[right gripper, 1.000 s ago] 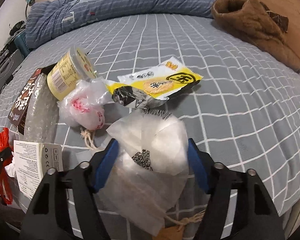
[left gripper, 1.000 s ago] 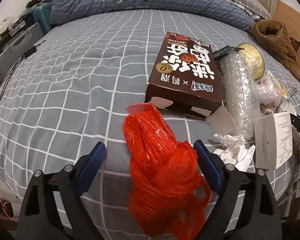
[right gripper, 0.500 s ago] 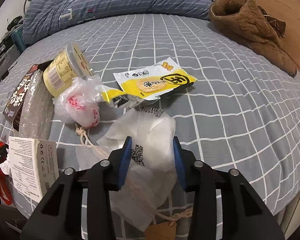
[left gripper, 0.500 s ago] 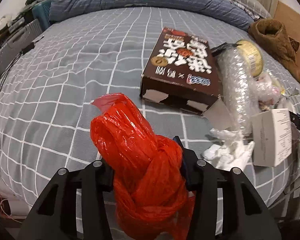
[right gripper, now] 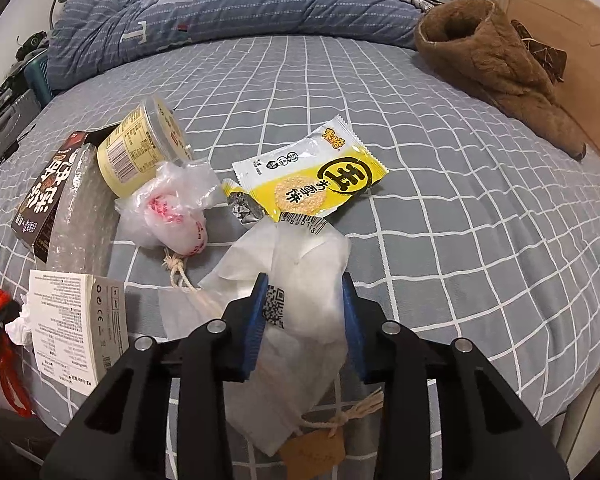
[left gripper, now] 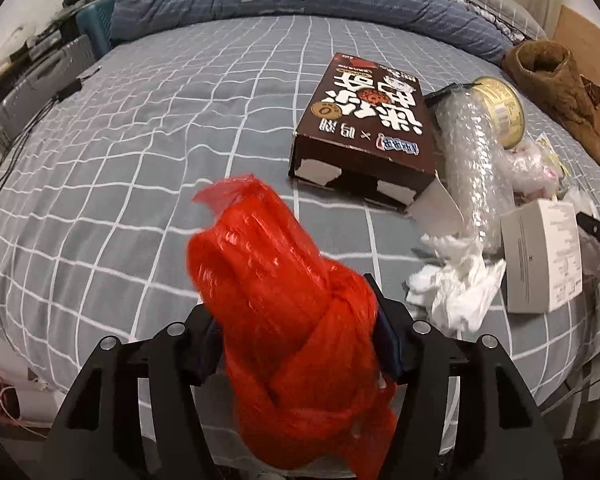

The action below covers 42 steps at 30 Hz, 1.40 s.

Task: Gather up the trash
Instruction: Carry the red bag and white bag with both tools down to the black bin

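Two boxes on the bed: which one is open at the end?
The brown box: its near end gapes, flaps loose. The white box beside the crumpled tissue looks closed.

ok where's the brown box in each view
Left wrist: the brown box lies upper centre-right on the bed, open end toward the camera.
Right wrist: the same box is at the left edge, partly behind the bubble wrap.
Shared landmark: the yellow tub beside it.
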### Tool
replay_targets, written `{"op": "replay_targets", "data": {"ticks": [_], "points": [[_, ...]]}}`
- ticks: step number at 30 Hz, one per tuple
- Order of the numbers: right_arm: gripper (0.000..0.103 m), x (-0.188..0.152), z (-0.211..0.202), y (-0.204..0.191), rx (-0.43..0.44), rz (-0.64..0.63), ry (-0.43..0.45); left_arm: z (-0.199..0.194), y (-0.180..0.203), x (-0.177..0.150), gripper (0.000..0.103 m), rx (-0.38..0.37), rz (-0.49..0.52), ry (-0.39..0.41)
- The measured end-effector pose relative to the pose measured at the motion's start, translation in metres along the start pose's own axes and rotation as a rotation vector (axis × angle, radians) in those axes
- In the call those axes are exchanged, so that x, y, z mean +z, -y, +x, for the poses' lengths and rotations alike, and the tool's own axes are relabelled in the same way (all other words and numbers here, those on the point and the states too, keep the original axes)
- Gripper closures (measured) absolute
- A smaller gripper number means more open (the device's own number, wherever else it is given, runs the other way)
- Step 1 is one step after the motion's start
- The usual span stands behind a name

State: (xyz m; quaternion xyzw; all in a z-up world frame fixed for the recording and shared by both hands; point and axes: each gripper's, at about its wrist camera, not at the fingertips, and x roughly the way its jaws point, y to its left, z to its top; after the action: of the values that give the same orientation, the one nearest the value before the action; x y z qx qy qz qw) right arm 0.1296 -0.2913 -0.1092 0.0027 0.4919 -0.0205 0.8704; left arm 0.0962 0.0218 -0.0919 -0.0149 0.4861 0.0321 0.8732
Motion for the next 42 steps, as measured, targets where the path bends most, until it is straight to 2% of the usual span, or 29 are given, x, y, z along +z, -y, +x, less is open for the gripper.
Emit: {"op": "replay_targets", "data": {"ticks": [1, 7, 27, 42], "points": [[0.069, 0.000, 0.000, 0.000, 0.000, 0.000, 0.000, 0.000, 0.000, -0.002, 0.054, 0.000, 0.003, -0.002], [0.070, 0.001, -0.001, 0.000, -0.002, 0.003, 0.003, -0.007, 0.001, -0.006, 0.061, -0.013, 0.007, 0.011], [0.071, -0.009, -0.040, -0.002, 0.022, 0.000, 0.060, -0.045, 0.004, 0.009, 0.061, -0.052, 0.014, 0.080], [0.072, -0.026, -0.082, -0.003, 0.048, 0.014, 0.122, -0.076, 0.015, -0.005, 0.061, -0.073, 0.017, 0.113]]}}
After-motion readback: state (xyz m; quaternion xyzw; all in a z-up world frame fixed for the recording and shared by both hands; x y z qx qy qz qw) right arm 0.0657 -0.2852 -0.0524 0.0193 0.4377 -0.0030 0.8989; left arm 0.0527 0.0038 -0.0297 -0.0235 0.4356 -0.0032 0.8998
